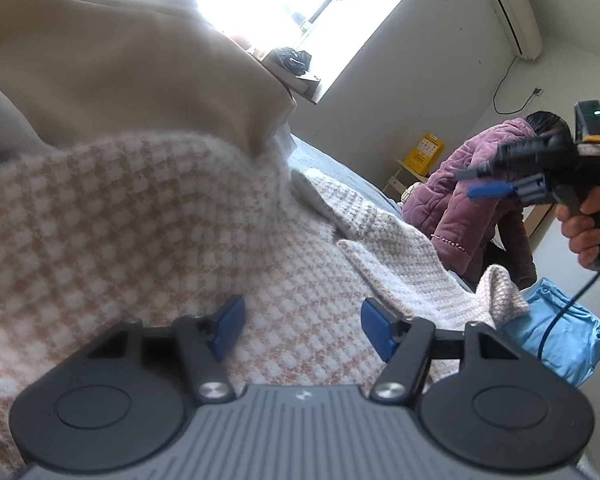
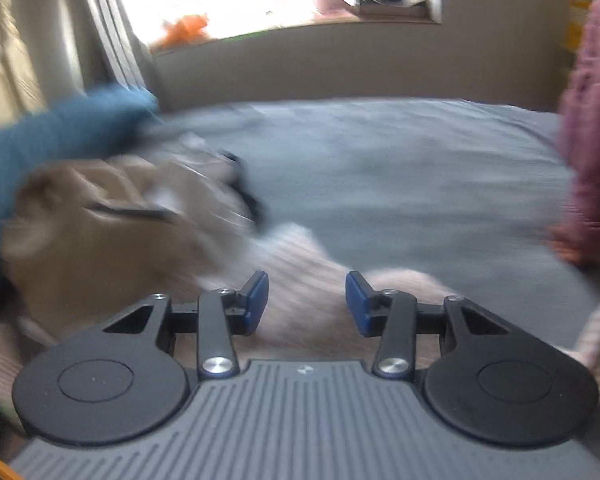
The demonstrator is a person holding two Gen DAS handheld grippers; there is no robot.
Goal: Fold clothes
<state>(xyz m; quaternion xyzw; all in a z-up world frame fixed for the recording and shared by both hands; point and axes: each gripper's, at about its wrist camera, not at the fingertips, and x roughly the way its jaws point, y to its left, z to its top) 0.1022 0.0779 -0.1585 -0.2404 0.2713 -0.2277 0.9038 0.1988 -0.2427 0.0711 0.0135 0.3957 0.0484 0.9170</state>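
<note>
A fuzzy pink-and-white checked sweater (image 1: 140,220) lies spread on the bed, with a beige garment (image 1: 120,60) heaped over its far left part. My left gripper (image 1: 303,326) hovers low over the sweater, open, with fabric below the blue pads but none pinched. My right gripper (image 1: 476,182) is held up in the air at the right by a hand (image 1: 580,232), its fingers a little apart. In the blurred right wrist view, the right gripper (image 2: 307,302) is open and empty above the checked sweater (image 2: 308,256), with the beige garment (image 2: 100,248) to its left.
A grey bedsheet (image 2: 380,168) stretches toward the window wall. A person in a mauve padded jacket (image 1: 460,200) sits at the bed's right side. A light blue garment (image 1: 560,340) lies at the near right. A blue sleeve (image 2: 60,136) reaches in from the left.
</note>
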